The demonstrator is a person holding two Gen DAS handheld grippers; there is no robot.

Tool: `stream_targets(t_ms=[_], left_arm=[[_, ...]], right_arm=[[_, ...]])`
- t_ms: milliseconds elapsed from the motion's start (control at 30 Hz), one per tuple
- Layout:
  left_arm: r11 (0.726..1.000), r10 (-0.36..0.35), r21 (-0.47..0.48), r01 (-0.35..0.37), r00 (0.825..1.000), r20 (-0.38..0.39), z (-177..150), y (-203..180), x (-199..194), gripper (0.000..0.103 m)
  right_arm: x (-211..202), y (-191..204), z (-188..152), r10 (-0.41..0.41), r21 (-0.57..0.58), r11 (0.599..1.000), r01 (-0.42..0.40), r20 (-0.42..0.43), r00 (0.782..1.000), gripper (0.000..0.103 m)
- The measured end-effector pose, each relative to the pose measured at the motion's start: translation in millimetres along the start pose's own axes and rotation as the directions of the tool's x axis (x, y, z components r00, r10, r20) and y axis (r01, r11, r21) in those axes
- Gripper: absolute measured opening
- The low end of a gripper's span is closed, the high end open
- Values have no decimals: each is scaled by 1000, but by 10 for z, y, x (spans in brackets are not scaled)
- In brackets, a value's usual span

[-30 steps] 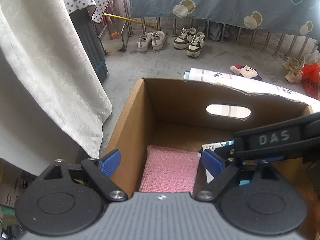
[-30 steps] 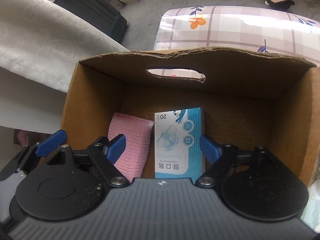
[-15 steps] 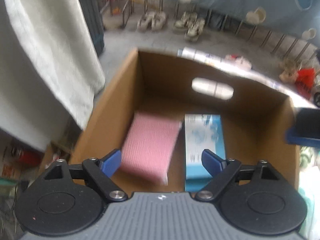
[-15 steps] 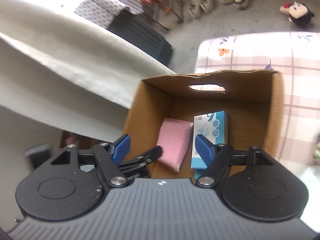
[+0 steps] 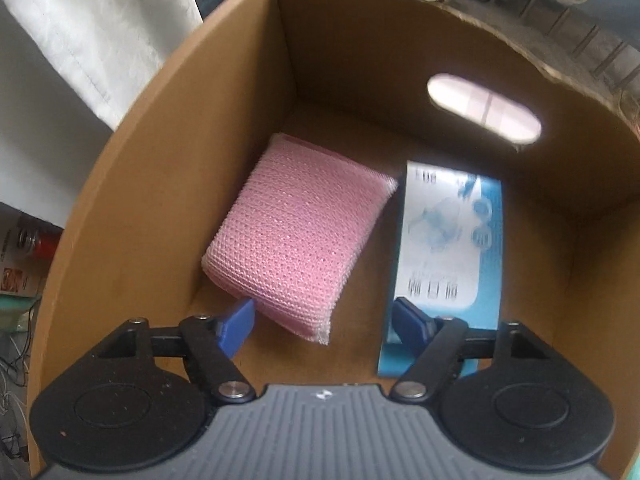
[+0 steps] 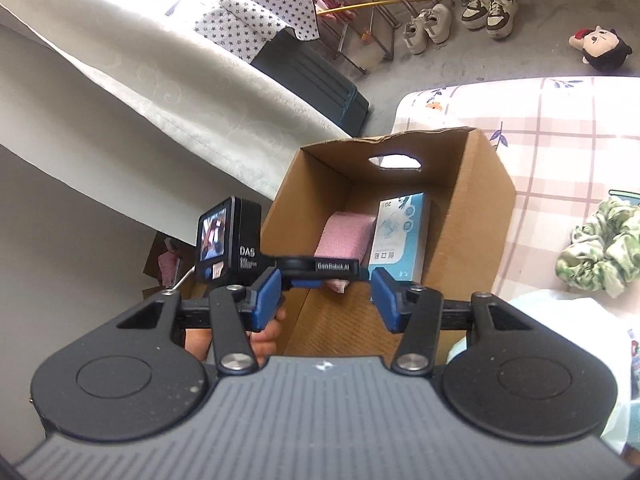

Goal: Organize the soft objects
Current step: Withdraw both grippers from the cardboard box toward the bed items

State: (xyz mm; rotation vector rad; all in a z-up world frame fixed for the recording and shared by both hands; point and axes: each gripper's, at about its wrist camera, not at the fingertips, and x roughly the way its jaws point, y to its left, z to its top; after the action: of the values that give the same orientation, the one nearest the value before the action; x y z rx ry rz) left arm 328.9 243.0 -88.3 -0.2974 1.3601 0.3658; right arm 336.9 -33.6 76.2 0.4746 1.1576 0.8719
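Tongs on the left hand [image 5: 322, 322] hang inside the cardboard box [image 5: 160, 184], pointing steeply down at its floor. Their jaws are closing but stand fairly wide. The near corner of the pink mesh sponge [image 5: 296, 236] lies between the blue pads, and no pad presses on it as far as the view shows. The left pad sits just beside the sponge's lower edge; the right pad overlaps the near end of the blue plaster packet [image 5: 448, 256].

Right-hand tongs [image 6: 326, 300] are outside the box, on its near side and above it. Their jaws are also closing, at a middling gap, with nothing between them.

Within the box, the sponge lies toward the left wall, tilted, with one edge raised off the floor. The packet lies flat just right of it, close beside or touching it. The space right of the packet is bare cardboard.

To the right of the box, on the checked tabletop [image 6: 560, 148], a green patterned scrunchie [image 6: 600, 252] remains outside. Farther off, beyond the box, a plush toy [image 6: 602, 50] lies on the floor.

Assessment: two items are boxed. The sponge appears due for straightening by the left tongs. At least the scrunchie is judged still to be stowed. Progress is partial.
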Motion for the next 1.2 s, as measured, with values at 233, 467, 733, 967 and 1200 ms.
stream_targets(t_ms=[233,467,733,967,1200], left_arm=[[1000,-5,25,2,995,98,-4,55,-124,79],[990,-59,140,34,982,180,-178,-126,-527,89],[949,-29,316,-5,994,102,-149,-745,-260,95],[939,63,332,-93,993,100,-191,-808,-48,95],[954,115,264,-142,987,112,-170,-638,-146,94]], right_arm=[[1,-161,-13,-7,20,1000,7,-5,1000,50],[-29,-297,-17,-9,43,999,9,-6,1000,51],[-62,-374,-34,-10,64,998,11,-6,1000,51],[-160,-531,-19,-24,89,996,23,7,1000,52],[-282,-656,-63,-35,110,993,31,28,999,52]])
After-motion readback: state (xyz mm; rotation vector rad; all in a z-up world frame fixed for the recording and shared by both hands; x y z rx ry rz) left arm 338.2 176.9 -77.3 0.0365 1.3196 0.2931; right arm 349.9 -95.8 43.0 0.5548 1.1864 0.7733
